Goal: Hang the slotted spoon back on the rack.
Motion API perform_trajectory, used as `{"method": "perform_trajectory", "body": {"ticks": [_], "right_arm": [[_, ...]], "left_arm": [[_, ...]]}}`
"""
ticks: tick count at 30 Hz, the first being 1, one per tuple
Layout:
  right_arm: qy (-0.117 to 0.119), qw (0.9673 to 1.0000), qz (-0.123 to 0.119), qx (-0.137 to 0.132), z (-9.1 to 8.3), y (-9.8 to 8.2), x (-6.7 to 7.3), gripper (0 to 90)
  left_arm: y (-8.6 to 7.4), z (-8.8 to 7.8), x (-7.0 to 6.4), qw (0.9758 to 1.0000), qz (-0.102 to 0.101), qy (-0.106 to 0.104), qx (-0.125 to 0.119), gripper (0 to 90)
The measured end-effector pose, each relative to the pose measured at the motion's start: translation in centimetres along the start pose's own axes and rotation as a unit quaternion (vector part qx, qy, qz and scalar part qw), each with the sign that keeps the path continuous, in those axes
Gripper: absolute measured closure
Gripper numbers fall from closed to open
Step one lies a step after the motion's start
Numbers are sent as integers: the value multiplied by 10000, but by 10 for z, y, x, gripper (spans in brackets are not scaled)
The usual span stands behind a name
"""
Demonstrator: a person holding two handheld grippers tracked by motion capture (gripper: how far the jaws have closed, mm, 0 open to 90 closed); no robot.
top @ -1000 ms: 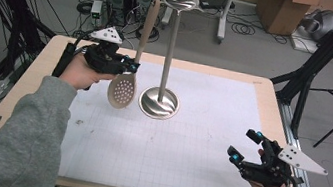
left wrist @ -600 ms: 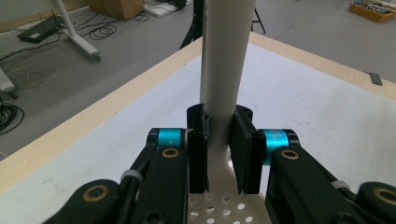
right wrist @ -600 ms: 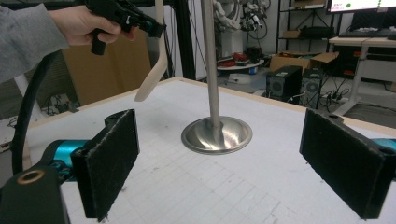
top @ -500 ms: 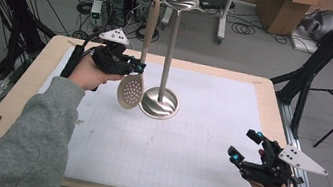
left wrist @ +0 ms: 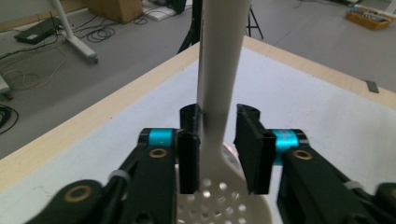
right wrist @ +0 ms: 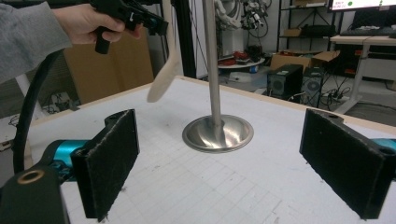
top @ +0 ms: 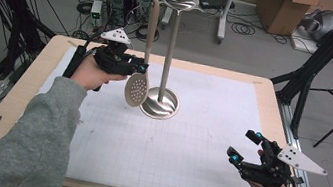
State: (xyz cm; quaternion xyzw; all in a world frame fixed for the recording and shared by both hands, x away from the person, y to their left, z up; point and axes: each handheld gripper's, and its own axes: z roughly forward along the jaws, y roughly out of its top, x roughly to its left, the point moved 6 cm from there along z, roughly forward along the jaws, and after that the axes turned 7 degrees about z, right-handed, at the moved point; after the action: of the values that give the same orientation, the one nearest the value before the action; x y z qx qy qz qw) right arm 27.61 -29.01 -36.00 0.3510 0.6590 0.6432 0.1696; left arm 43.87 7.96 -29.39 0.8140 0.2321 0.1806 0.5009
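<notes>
1. My left gripper (left wrist: 218, 140) has just been opening; the slotted spoon (top: 137, 86) hangs between its jaws, beside the steel stand (top: 160, 103)
2. My right gripper (top: 250, 151) holds wide open, empty

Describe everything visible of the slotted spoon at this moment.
The slotted spoon looks like cream-coloured plastic: a long flat handle that narrows at the neck, then a round bowl pierced with small holes. It hangs upright, bowl down, clear of the table, beside the metal stand's pole. The left gripper has its jaws either side of the neck; they have just been opening, with a gap on one side.
</notes>
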Motion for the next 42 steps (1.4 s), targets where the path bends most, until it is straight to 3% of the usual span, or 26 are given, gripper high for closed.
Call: {"method": "perform_trajectory", "body": {"ticks": [4, 7, 8, 13, 23, 28, 31, 42], "right_arm": [[10, 10000, -24, 12, 0, 0, 1, 108], [6, 10000, -14, 15, 0, 0, 1, 108], [5, 10000, -6, 26, 0, 0, 2, 108], [-10, 10000, -29, 25, 0, 0, 1, 108], [-7, 10000, -33, 63, 4, -1, 3, 108], [51, 9999, -97, 85, 7, 0, 7, 108], [92, 9999, -99, 92, 8, 0, 10, 108], [59, 9998, -47, 164, 12, -4, 5, 108]], "left_arm": [[-3, -5, -1, 9999, 136, -83, -33, 544], [-6, -10, -2, 9996, 203, -157, -155, 398], [-7, -12, -3, 9992, 306, -143, -226, 362], [-21, -21, -2, 9992, 320, -58, -224, 172], [-47, -51, -4, 9982, 266, 187, -502, 156], [-61, -68, -9, 9966, 317, 404, -648, 157], [-69, -77, -12, 9958, 238, 450, -761, 157], [-97, -99, -18, 9946, 345, 631, -743, 153]]}}
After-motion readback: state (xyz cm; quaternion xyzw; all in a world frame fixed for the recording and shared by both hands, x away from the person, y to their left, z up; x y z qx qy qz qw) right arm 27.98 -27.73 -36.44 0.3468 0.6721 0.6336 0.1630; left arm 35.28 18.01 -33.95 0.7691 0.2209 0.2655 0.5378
